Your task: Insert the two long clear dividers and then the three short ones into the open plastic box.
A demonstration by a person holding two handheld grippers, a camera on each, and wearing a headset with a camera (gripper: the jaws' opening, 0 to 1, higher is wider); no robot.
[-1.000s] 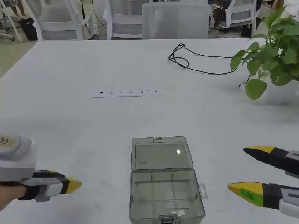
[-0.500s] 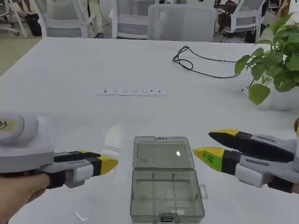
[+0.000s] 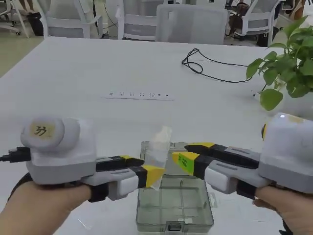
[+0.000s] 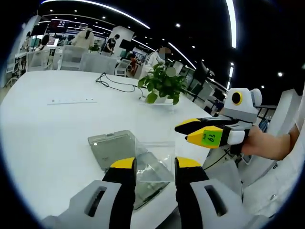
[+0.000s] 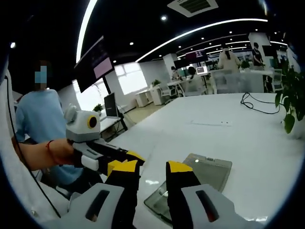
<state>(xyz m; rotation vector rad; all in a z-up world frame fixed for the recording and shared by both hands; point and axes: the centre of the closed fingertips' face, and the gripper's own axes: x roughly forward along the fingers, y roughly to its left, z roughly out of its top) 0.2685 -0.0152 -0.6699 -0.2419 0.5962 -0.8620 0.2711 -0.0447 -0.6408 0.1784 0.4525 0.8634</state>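
Note:
A clear plastic packet [image 3: 159, 143] with the dividers inside hangs in the air above the open grey box [image 3: 139, 201]. My left gripper [image 3: 152, 174] is shut on the packet's lower edge. In the left gripper view the packet [image 4: 153, 158] sits between the yellow tips of the left gripper [image 4: 156, 164], with the box lid [image 4: 110, 147] on the table beyond. My right gripper [image 3: 191, 152] is open just right of the packet, not touching it, and it shows as the right gripper [image 4: 199, 132] coming in from the right. In the right gripper view, the right gripper [image 5: 150, 168] holds nothing and faces the left gripper [image 5: 125, 160]; the box [image 5: 209, 172] lies below.
A white power strip [image 3: 139, 95] lies mid-table. A black cable [image 3: 210, 66] coils further back, and a potted plant [image 3: 288, 63] stands at the right edge. Chairs [image 3: 190, 22] line the far side. A seated person [image 5: 40, 119] is at the left.
Both grippers have come inward over the box. The left has carried the clear packet up and to the right, and the right has closed in beside it.

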